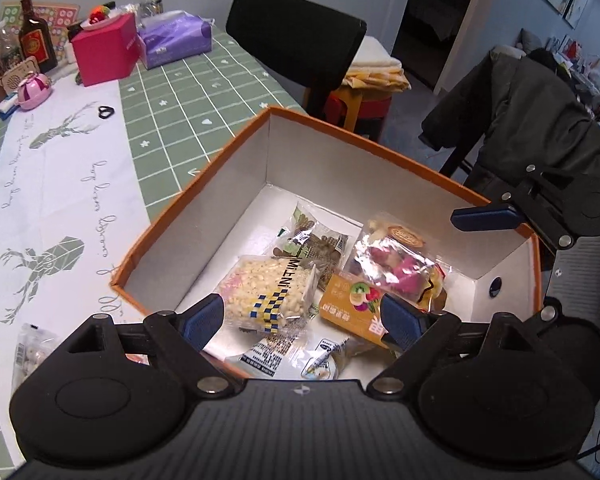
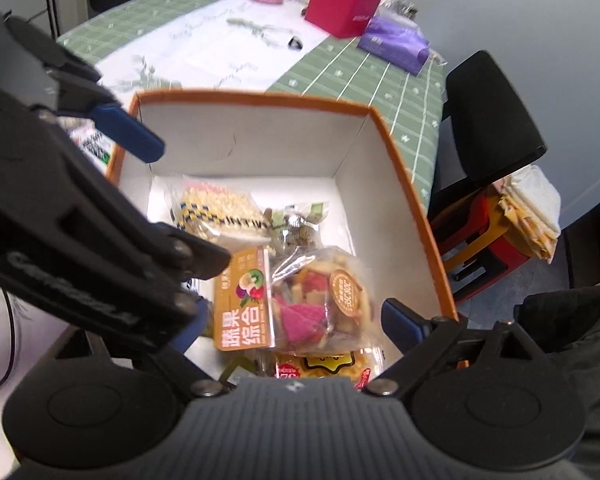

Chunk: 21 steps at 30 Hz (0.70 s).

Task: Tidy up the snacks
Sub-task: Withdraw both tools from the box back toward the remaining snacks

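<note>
An orange-rimmed cardboard box (image 1: 332, 152) (image 2: 404, 168) with white inside walls stands on the table and holds several snack packets. Among them are a puffed-rice bar (image 1: 266, 290) (image 2: 220, 210), an orange dried-fruit packet (image 1: 354, 306) (image 2: 246, 300), a clear bag with pink chips (image 1: 396, 258) (image 2: 320, 304) and a nut bag (image 1: 316, 240). My left gripper (image 1: 302, 318) is open and empty above the box. My right gripper (image 2: 296, 322) is open and empty over the box too. The left gripper crosses the right wrist view's left side (image 2: 128, 132).
A snack packet (image 1: 32, 350) lies on the tablecloth left of the box. At the table's far end stand a pink box (image 1: 104, 50), a purple tissue pack (image 1: 176, 36) and a bottle (image 1: 36, 38). A black chair (image 1: 296, 36) and a red stool (image 1: 360, 104) stand beside the table.
</note>
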{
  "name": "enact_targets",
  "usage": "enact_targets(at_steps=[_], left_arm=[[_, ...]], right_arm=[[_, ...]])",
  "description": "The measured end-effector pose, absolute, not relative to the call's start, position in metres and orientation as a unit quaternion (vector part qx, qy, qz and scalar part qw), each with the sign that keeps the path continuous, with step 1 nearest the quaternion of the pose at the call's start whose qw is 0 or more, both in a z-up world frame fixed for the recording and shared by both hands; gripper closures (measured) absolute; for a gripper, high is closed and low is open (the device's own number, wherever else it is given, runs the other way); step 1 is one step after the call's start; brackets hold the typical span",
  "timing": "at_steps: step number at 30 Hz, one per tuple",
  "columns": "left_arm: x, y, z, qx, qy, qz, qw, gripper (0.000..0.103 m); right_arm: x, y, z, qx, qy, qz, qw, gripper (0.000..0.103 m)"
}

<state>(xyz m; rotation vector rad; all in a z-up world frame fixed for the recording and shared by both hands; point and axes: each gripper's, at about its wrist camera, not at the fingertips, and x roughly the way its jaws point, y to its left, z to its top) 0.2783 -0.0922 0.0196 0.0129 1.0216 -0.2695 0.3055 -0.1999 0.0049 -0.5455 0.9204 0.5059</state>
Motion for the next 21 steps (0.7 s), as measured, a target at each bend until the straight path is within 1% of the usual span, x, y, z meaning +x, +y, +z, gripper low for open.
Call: enact_targets(at_steps=[2, 3, 5, 11, 14, 21], left_arm=[[0.268, -0.084, 0.028, -0.004, 0.478, -0.126, 0.869, 0.001], [0.262, -0.079, 0.032, -0.009, 0.473, -0.124, 0.872, 0.004], [0.251, -0.069, 0.041, -0.018, 0.465, -0.117, 0.877, 0.007], [0.212, -0.039, 0.065, -0.039, 0.436, -0.105, 0.893, 0.007], [0.191, -0.023, 0.074, -0.045, 0.424, -0.098, 0.899, 0.01], [0.151, 0.013, 0.076, -0.04, 0.399, -0.048, 0.915, 0.011]], right_arm=[[0.296, -0.201, 0.012, -0.244, 0.419, 0.234, 0.842, 0.012], [0.292, -0.201, 0.016, -0.237, 0.412, 0.232, 0.849, 0.012], [0.281, -0.2, 0.021, -0.225, 0.398, 0.232, 0.859, 0.012], [0.249, -0.184, 0.036, -0.186, 0.356, 0.25, 0.881, 0.012], [0.228, -0.17, 0.043, -0.166, 0.332, 0.261, 0.891, 0.011], [0.185, -0.132, 0.042, -0.134, 0.29, 0.281, 0.905, 0.011]])
